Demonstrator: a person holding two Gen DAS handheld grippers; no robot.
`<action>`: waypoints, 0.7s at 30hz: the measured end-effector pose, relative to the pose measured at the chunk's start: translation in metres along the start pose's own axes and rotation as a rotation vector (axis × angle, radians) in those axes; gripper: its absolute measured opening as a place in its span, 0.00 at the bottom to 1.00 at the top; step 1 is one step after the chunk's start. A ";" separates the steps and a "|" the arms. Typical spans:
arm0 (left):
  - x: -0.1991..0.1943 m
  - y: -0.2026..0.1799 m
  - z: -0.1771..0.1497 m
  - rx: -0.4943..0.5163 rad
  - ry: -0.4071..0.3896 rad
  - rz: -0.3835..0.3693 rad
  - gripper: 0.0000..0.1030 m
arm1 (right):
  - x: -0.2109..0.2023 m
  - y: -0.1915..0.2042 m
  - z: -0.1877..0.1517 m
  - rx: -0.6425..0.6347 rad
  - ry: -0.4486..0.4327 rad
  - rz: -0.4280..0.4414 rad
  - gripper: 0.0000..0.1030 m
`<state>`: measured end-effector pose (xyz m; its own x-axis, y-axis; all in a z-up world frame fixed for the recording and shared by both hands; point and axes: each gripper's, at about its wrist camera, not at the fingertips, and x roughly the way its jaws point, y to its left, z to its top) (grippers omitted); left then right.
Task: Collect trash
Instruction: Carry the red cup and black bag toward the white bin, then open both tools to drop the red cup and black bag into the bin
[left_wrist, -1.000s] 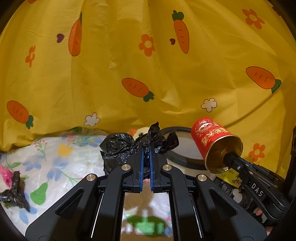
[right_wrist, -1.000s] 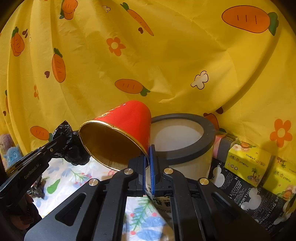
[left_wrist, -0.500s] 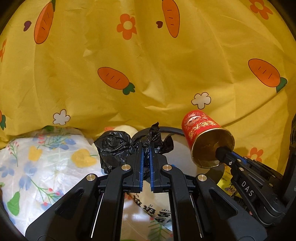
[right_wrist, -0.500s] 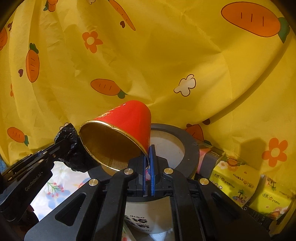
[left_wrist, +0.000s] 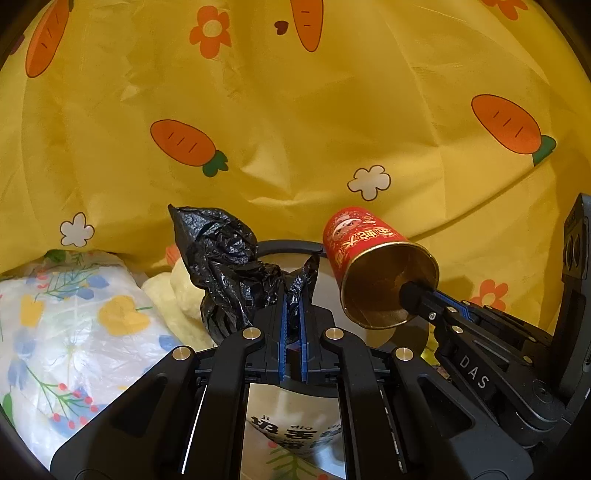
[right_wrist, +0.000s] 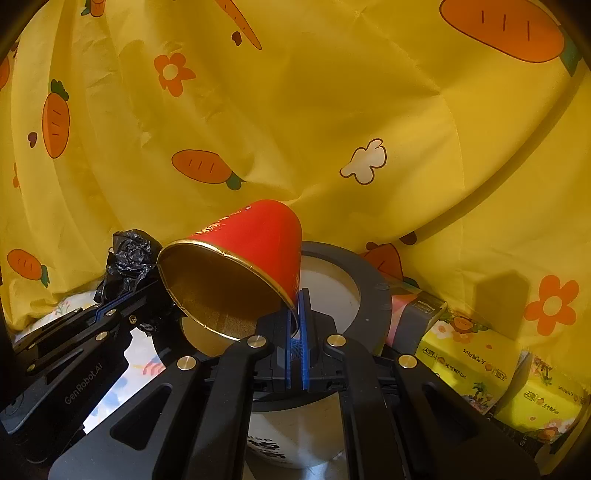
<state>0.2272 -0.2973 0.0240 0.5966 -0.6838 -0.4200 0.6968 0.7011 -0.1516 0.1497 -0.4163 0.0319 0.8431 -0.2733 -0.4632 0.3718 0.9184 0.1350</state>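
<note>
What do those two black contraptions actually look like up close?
Each hand-held gripper is matte black plastic, with angular linkage arms, brass-coloured pivot pins and two narrow fingers lined with blue pads. The left hand-held gripper is marked "GenRobot.AI"; the right hand-held gripper reads "DAS".

Bin (right_wrist: 373, 295) mouth: open, white inside, nothing lying across it that we can see — we hold the red cup (right_wrist: 251, 254) and the black bag (left_wrist: 229, 266) over its near rim. Behind: the yellow carrot cloth (right_wrist: 332, 110) hangs close behind the far rim and closes that way off. Right of the bin: yellow boxes (right_wrist: 469, 362) just beside it. Left: a floral plastic bundle (left_wrist: 74, 325) and a pale soft lump (left_wrist: 177, 295) near the rim.
</note>
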 end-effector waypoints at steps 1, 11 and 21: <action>0.001 0.000 -0.001 0.001 0.004 -0.008 0.05 | 0.001 0.000 0.000 0.000 0.001 0.000 0.05; 0.006 0.006 -0.009 -0.017 0.019 -0.049 0.22 | 0.005 0.000 -0.001 0.002 0.007 0.002 0.05; 0.003 0.017 -0.011 -0.073 -0.005 -0.117 0.59 | 0.014 -0.005 -0.002 0.011 0.014 -0.009 0.07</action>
<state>0.2361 -0.2852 0.0108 0.5152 -0.7624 -0.3915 0.7308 0.6294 -0.2642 0.1586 -0.4238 0.0231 0.8340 -0.2773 -0.4770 0.3836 0.9128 0.1402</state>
